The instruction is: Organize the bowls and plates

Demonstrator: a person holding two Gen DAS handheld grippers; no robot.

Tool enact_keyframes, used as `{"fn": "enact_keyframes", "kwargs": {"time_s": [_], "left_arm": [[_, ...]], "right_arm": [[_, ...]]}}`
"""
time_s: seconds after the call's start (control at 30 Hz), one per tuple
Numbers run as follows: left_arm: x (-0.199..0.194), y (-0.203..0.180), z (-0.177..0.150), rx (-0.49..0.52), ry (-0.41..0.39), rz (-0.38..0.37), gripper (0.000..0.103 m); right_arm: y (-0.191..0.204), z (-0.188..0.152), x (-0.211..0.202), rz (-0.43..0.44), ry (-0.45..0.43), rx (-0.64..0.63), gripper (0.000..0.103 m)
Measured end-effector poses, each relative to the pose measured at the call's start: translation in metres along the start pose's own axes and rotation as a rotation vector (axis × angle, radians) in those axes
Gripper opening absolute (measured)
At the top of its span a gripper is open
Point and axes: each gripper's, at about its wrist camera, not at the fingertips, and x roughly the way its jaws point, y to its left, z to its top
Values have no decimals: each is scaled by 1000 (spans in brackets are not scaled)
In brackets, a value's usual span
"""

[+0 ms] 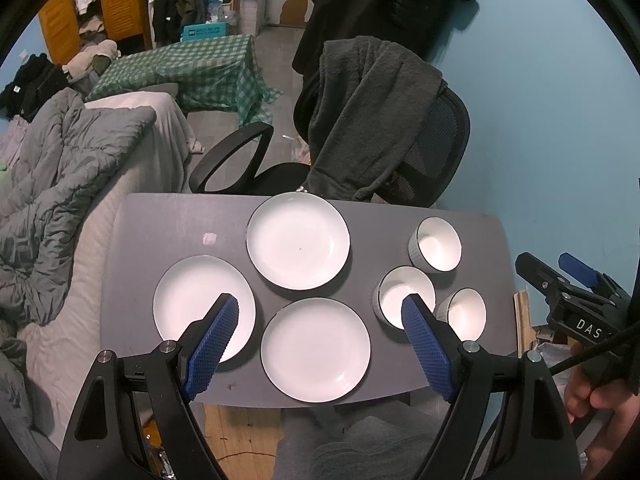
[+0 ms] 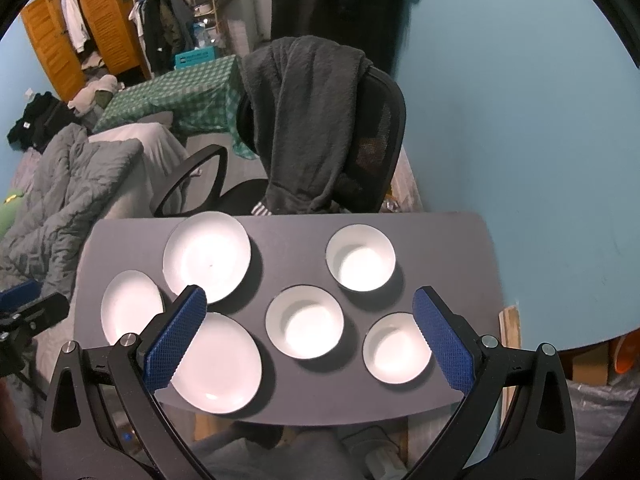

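Nothing is stacked yet: we hover above the bench [image 1: 168,220], both hand-held grippers — left [image 1: 320,334], right [image 2: 310,334] — spread apart and empty; next we pick a first plate [image 1: 315,350]

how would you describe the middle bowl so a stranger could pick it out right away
On the grey table, the three white plates sit left and the three white bowls right. The middle bowl is the bowl closest to the plates, lying between the far bowl and the near bowl, and looks the widest.
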Motion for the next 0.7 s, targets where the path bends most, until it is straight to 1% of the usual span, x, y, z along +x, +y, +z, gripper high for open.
{"fn": "enact_keyframes", "kwargs": {"time_s": [0.37,0.7], "left_arm": [[3,10,-6,-14,6,10,85],[9,36,-19,-50,29,25,85]], "right_arm": [[3,4,3,13,16,-11,101],[20,1,9,-1,29,-51,101]]}}
